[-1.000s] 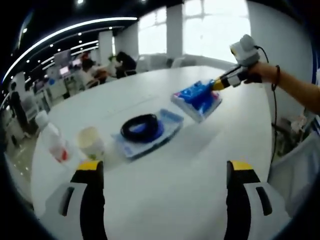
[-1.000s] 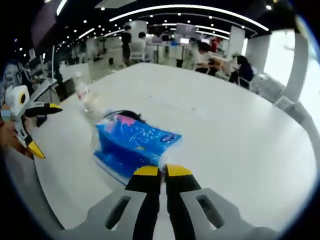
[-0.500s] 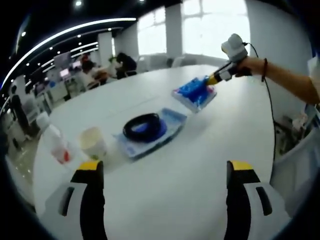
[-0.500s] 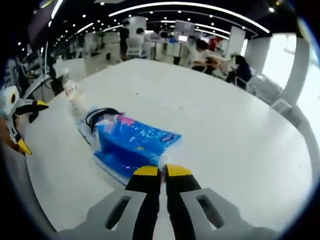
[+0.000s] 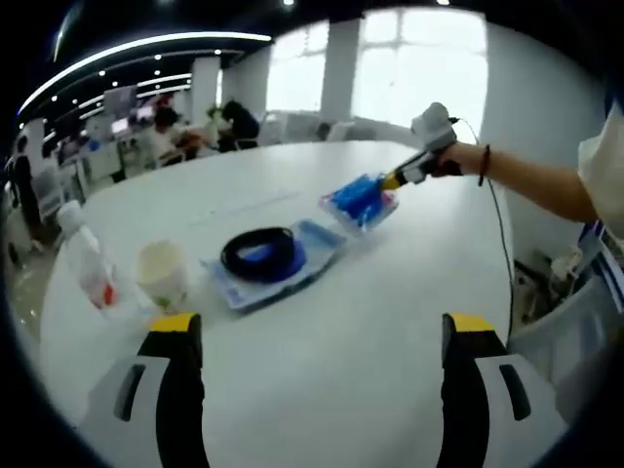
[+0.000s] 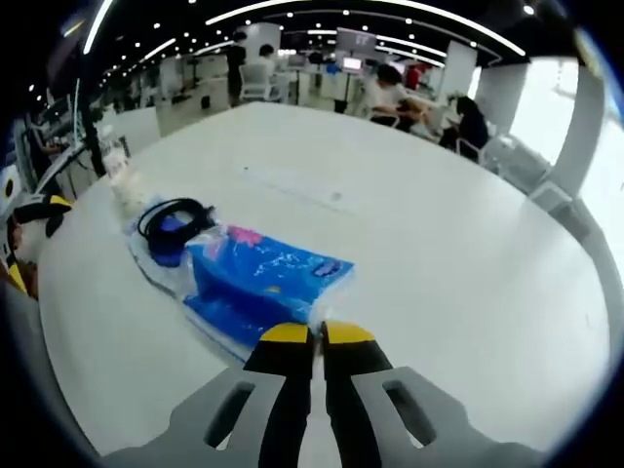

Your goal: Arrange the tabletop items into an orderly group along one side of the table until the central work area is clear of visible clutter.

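In the right gripper view, the right gripper (image 6: 312, 336) is clenched on the near edge of the blue tissue pack (image 6: 265, 285), its 2 yellow-tipped jaws pressed together on the plastic wrap. Over the last second the pack has stayed fixed in those jaws while the table (image 6: 439, 273) has slid beneath it, so the pack is being carried out across the white top, away from the person. Just beyond it lies the flat blue packet (image 6: 156, 255) with the black coiled cable (image 6: 174, 216) on top, now close beside the carried pack where a second ago it was half hidden behind it. In the left gripper view, the left gripper (image 5: 317, 331) hangs low over bare table with its jaws released and wide apart, grasping nothing. Farther out sit the paper cup (image 5: 163, 275) and plastic bottle (image 5: 84, 263), then the packet and cable, and beyond them the pack, which has drawn steadily farther off with the right hand (image 5: 456, 159). That suggests the pack is heading for the far side, where the group would form; 4 items remain mid-table.
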`<state>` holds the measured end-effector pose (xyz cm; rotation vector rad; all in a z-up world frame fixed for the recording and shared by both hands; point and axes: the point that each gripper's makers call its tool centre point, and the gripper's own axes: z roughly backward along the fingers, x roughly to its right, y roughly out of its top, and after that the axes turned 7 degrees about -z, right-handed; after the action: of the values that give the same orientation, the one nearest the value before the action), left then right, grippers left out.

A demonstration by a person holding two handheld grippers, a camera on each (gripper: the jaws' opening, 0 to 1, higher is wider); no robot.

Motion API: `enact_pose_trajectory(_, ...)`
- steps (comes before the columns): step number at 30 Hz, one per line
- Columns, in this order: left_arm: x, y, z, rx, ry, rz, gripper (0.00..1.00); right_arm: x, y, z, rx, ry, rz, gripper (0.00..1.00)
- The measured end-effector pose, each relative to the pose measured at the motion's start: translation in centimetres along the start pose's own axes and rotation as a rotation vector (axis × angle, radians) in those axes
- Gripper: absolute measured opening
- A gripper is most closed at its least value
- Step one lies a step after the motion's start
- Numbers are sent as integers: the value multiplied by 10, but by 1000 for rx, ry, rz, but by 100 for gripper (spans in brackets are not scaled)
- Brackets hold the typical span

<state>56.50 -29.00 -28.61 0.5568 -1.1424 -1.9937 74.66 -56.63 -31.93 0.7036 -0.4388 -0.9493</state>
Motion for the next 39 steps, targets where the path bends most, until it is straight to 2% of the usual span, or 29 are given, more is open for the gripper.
enact_pose_trajectory(5,-2,-6,-1,-21,8,-4,99,5,-4,-12,-10,11,1,3)
enact_pose_trajectory(7,-3,-6,-1,-24,10,-5,99,6,-5,-15,-13,16,26,3)
enact_pose_trajectory(16,-2,-16,-3,-64,7,-4,99,15,-18,-30,-45,34,-1,3)
enact_pose_trajectory(19,3,-8,-4,-19,-16,39,99,17,-21,-35,-43,49,-6,4)
enact_pose_trajectory(29,5,-13,-5,-46,-26,29,99,23,-32,-45,-63,56,-17,5)
enact_pose_trajectory(33,5,-20,-6,-82,-20,21,99,28,-37,-46,-83,38,-49,9)
enact_pose_trajectory(39,4,-19,-6,-80,-17,20,99,39,-27,-34,-56,-22,-90,30)
